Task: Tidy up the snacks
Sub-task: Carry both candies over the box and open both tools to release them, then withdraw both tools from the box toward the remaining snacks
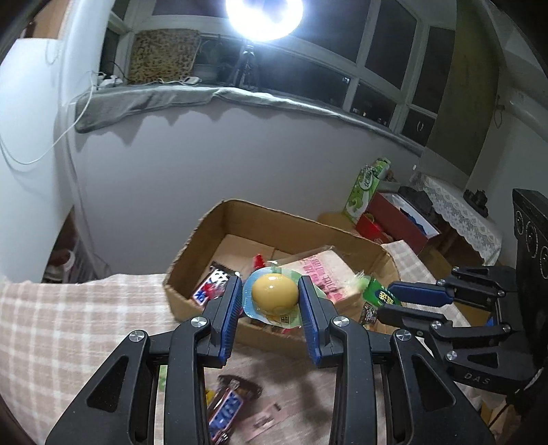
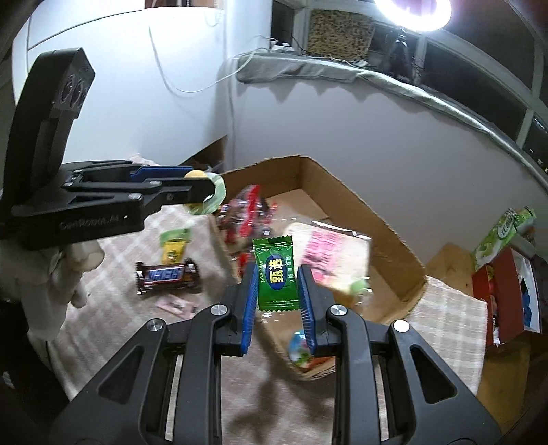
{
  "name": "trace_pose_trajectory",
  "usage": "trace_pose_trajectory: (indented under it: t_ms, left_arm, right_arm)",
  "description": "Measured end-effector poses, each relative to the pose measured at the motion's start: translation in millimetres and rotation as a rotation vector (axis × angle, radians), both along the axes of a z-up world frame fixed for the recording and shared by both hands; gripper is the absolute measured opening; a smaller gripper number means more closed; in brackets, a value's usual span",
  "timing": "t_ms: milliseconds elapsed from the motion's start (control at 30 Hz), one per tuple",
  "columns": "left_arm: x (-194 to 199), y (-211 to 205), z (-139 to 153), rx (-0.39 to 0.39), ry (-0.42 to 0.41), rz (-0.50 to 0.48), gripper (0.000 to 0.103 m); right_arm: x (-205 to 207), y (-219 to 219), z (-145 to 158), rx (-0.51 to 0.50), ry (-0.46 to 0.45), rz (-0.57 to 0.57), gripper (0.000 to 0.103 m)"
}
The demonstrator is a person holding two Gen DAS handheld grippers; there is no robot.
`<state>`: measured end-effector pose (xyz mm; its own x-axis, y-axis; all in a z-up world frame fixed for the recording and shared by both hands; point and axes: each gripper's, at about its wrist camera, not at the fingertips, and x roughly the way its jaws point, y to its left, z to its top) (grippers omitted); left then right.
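Checked cloth covers the bench [image 1: 68,308], which carries an open cardboard box [image 1: 383,253] below a dark window and a bright ring lamp [image 1: 263,17]. Left tool [image 1: 270,308]: jaws narrowed onto a yellow jelly cup [image 1: 274,291], gripped by the domed cup with its film rim spreading beyond the pads, held in the air at the near wall of the box. Right tool [image 2: 279,291]: jaws closed on a green candy packet [image 2: 275,277], held upright by its side edges above the near wall of the box. Inside the box lie a pink-printed packet [image 2: 328,253], red wrappers [image 2: 246,208] and a blue-and-red bar [image 1: 212,287]. Outside it, on the cloth, remain a Snickers bar [image 2: 167,275], a small yellow-and-green packet [image 2: 174,246] and a pink slip [image 2: 174,304].

Judged stage: both snacks are at the box, release not yet made. Risks: the jelly cup is smooth and rounded, so a slight slackening of the pads could let it slip and fall on the cloth short of the box; its thin film could tear under hard pressure. The flat candy packet is pinched only at its edges and may twist or slide out. Both tools work close together at one wall, so a collision between them, or a nudge that shifts the light box, is possible.
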<state>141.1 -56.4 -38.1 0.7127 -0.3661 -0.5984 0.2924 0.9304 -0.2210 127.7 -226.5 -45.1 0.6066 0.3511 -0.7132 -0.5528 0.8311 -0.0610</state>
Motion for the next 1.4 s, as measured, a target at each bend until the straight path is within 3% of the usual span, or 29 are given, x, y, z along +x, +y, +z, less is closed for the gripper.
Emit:
trace_pose_trajectory:
  t_ms: [433,500,533,567,600,933,1033,1133,1400]
  left_arm:
    - [15.3,-26.4,-7.2,0.012,0.011,-0.032,0.033]
    - [19.2,-28.3,-8.4,0.015,0.032,-0.022,0.050]
    - [19.0,-27.4,-8.3,0.010,0.028,-0.010,0.059]
    - [18.6,-26.5,-7.9,0.009,0.022,-0.003,0.059]
    - [18.7,-25.6,-7.5,0.010,0.022,-0.001,0.059]
    - [8.5,-11.6,6.3,0.013,-0.005,0.018,0.059]
    - [0.6,1.1,12.9,0.006,-0.020,0.046,0.059]
    - [-9.5,17.0,16.7,-0.007,-0.024,0.070,0.059]
    - [-39.4,58.8,12.7,-0.026,-0.019,0.140,0.059]
  right_arm:
    - [26.9,-23.1,-20.0,-0.007,0.030,-0.063,0.024]
    - [28.8,-24.7,-21.2,-0.013,0.027,-0.065,0.038]
    - [29.4,-24.9,-21.7,-0.020,0.027,-0.068,0.057]
    - [28.4,-26.2,-21.3,-0.020,0.014,-0.076,0.071]
    - [27.1,-27.4,-20.3,-0.020,0.004,-0.081,0.072]
    - [16.6,-29.1,-11.3,-0.018,-0.016,-0.088,0.073]
    - [12.3,-29.3,-7.7,-0.017,-0.018,-0.085,0.074]
    - [5.2,-28.7,-0.5,-0.010,-0.026,-0.083,0.082]
    - [-19.6,-13.0,15.3,0.010,-0.056,-0.038,0.082]
